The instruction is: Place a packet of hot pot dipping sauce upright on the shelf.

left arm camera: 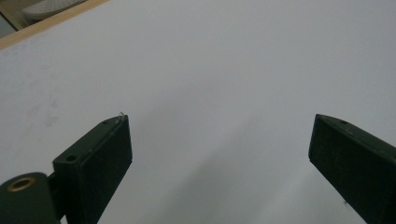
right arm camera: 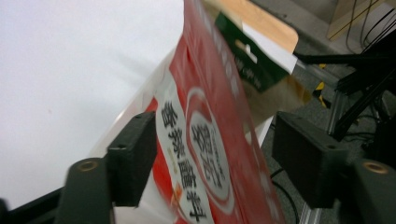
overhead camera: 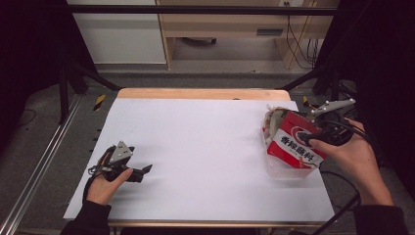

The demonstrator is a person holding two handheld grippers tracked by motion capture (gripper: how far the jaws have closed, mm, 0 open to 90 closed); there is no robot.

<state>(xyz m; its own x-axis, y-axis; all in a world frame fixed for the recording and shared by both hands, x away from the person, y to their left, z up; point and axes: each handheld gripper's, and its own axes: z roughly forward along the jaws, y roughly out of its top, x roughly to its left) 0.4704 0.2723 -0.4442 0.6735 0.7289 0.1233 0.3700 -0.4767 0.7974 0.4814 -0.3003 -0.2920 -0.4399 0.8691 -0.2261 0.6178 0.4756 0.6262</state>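
**Right jaws off the red packet, left parked**

Nearest me: right gripper [right arm camera: 212,154] with its jaws apart, red packet [right arm camera: 205,140] between them but the pads aren't pressing it. My read: I've let go because the packet now stands in the clear tub [overhead camera: 288,169] and leans on its wall.

Largest first: white sheet [overhead camera: 195,147] spans the table under both tongs. The tub sits just ahead of the right tongs, near the sheet's edge. More packets [overhead camera: 270,117] are tucked behind the red one.

Left gripper [left arm camera: 219,154] is open, holding nothing, low over bare sheet, well apart from the tub. It's idle, I think.
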